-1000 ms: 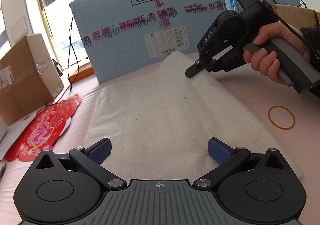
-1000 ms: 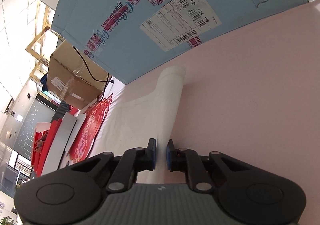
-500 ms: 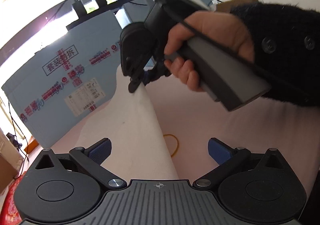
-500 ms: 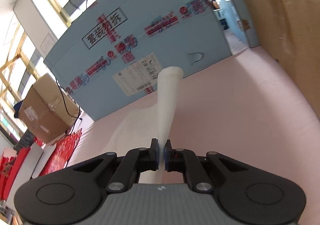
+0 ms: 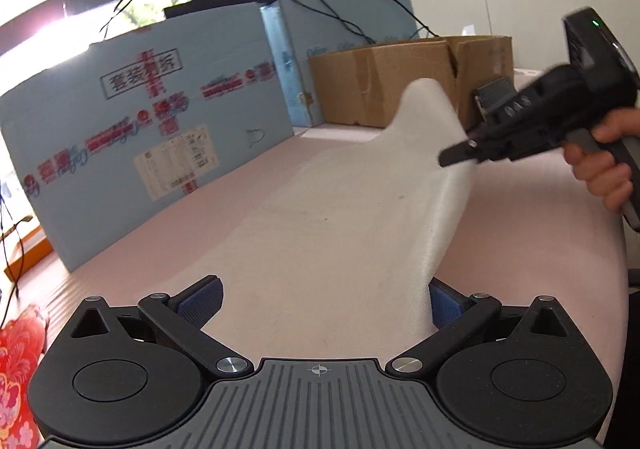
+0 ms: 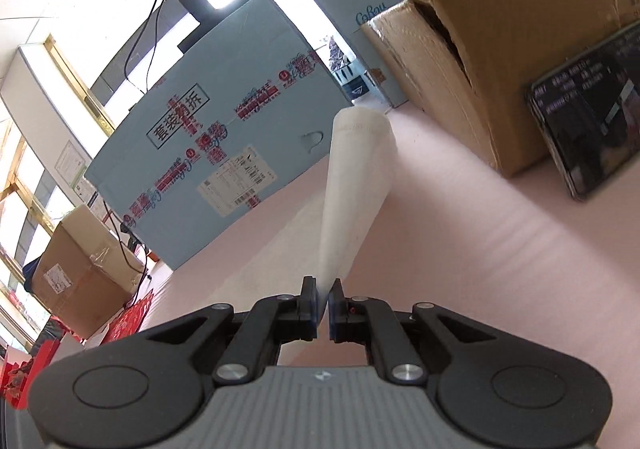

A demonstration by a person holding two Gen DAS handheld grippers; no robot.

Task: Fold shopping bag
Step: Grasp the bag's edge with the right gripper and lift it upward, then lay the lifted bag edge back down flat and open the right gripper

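While the left hand-held gripper [image 5: 324,299] gapes wide, the right hand-held gripper [image 6: 323,303] pinches the white shopping bag [image 5: 340,217].

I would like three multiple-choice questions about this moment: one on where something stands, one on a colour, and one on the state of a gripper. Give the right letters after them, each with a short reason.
1. Where does the phone stand?
A. flat on the white shopping bag
B. leaning against the brown cardboard box
C. on top of the blue carton

2. What colour is the shopping bag?
A. white
B. red
C. green

3. How are the two grippers?
A. both open
B. left shut on the bag, right open
C. left open, right shut on the bag

Answers:
1 B: the right wrist view shows the phone propped on its edge against the brown cardboard box.
2 A: its fabric is white in both views, over the pink table.
3 C: the left gripper has its blue pads wide apart, while the right gripper pinches a lifted edge of the bag.
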